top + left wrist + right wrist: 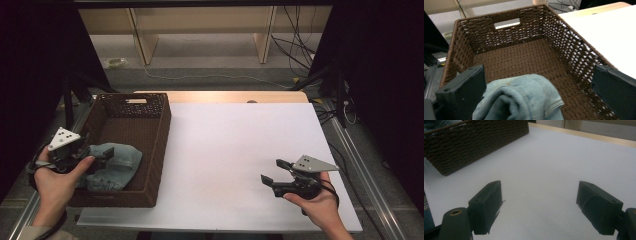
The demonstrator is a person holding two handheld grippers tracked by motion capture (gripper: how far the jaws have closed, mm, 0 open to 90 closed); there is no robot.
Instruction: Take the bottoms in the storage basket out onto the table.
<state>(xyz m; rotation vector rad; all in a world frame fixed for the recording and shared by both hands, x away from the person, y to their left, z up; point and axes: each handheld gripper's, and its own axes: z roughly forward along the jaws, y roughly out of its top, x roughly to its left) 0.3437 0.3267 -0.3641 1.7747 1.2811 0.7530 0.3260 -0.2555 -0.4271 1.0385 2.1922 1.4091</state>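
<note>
The left gripper has its jaws spread wide, holding nothing, with a crumpled, faded blue denim garment lying between and just below them. The garment rests on the floor of a dark brown rectangular woven wicker basket, at its near end; the basket's far wall has a slot handle. In the high view, the left gripper sits over the basket's near left corner, and the basket stands on the left part of the white worktop. The right gripper hovers with jaws wide apart and empty over the bare worktop, well apart from the basket.
</note>
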